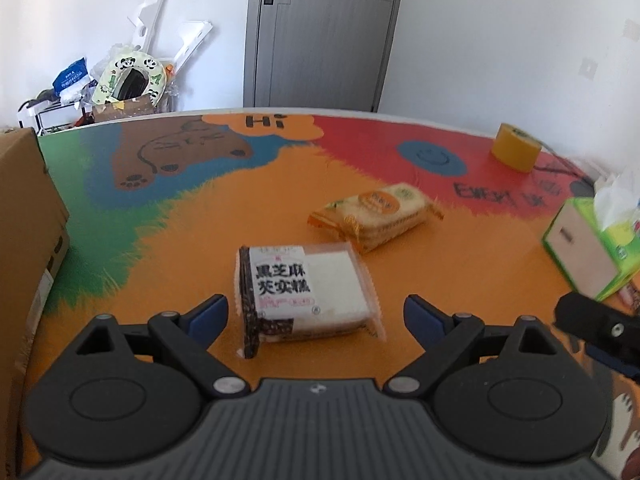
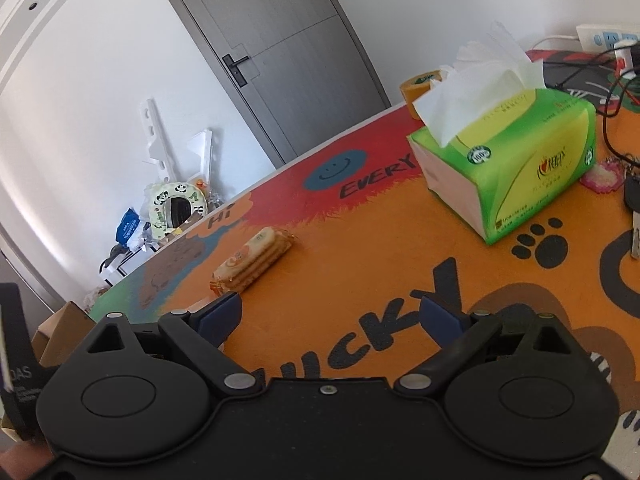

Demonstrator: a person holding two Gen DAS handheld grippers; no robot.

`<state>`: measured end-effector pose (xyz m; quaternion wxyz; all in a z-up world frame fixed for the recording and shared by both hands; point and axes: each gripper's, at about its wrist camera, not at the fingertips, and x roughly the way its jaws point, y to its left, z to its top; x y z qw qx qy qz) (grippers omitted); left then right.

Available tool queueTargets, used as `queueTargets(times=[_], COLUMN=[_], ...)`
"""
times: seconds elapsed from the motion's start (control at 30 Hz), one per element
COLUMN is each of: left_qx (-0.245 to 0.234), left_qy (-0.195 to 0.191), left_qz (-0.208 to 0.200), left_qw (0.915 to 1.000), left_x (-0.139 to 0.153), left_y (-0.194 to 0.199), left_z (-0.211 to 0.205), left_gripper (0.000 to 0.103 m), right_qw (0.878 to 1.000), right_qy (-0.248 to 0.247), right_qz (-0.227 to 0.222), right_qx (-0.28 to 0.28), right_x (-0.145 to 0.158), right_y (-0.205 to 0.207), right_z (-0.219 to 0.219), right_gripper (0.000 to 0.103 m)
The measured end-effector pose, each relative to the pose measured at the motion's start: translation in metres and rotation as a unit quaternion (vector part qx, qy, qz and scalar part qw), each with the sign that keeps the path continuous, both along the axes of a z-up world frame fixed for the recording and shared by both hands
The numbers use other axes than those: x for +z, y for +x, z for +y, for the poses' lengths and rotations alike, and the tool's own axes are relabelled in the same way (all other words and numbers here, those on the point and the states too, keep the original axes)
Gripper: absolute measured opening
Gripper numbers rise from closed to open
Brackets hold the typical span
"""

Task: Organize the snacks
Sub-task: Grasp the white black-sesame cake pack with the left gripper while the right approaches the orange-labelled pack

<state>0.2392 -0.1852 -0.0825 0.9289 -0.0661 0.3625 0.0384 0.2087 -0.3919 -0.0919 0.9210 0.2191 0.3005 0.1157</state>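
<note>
A clear-wrapped black sesame cake packet (image 1: 306, 294) lies on the colourful table mat (image 1: 200, 216), right between the spread blue-padded fingers of my left gripper (image 1: 316, 316), which stands open and does not press on it. Farther back to the right lies an orange packet of biscuits (image 1: 376, 210). The right wrist view shows those biscuits (image 2: 252, 262) ahead and to the left of my right gripper (image 2: 330, 314), which is open above the mat with nothing between its fingers. A black part of the right gripper shows at the right edge of the left wrist view.
A cardboard box (image 1: 24, 240) stands at the mat's left edge. A green tissue box (image 2: 508, 164) sits at the right, a roll of yellow tape (image 1: 516, 146) behind it. Keys and cables (image 2: 624, 128) lie at the far right. A grey door (image 1: 320, 32) and clutter stand beyond the table.
</note>
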Motion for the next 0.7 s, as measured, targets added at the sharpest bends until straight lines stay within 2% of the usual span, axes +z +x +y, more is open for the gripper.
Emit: queueTargets(times=[0.07,0.17,0.2,0.33,0.47,0.7], left_qx=[0.001,0.001,0.002,0.006,-0.002,0.003], left_qy=[0.003,0.019,0.024,0.03,0.021,-0.002], left_qz=[0.01,0.004,0.001,-0.008,-0.012,-0.018], left_qw=[0.9999,0.9998,0.9997,0.9995,0.9997,0.9998], left_x=[-0.004,-0.005,-0.005,-0.003,-0.001,0.006], left_y=[0.001,-0.002,-0.003,-0.006,-0.007,-0.012], left_z=[-0.002,-0.006,-0.006,-0.002,0.006,0.022], left_gripper=[0.092,0.089,0.086,0.061,0.055,0.054], right_qw=[1.0,1.0,1.0,1.0,1.0,1.0], right_qy=[0.002,0.007,0.008,0.009,0.008,0.004], right_qz=[0.001,0.003,0.004,0.006,0.006,0.003], right_qx=[0.001,0.002,0.002,0.004,0.007,0.015], right_x=[-0.002,-0.005,-0.005,-0.006,-0.005,0.001], right_y=[0.001,0.003,0.003,0.002,0.003,0.011], right_z=[-0.001,-0.002,-0.001,0.001,0.005,0.021], right_gripper=[0.097,0.097,0.097,0.097,0.097,0.097])
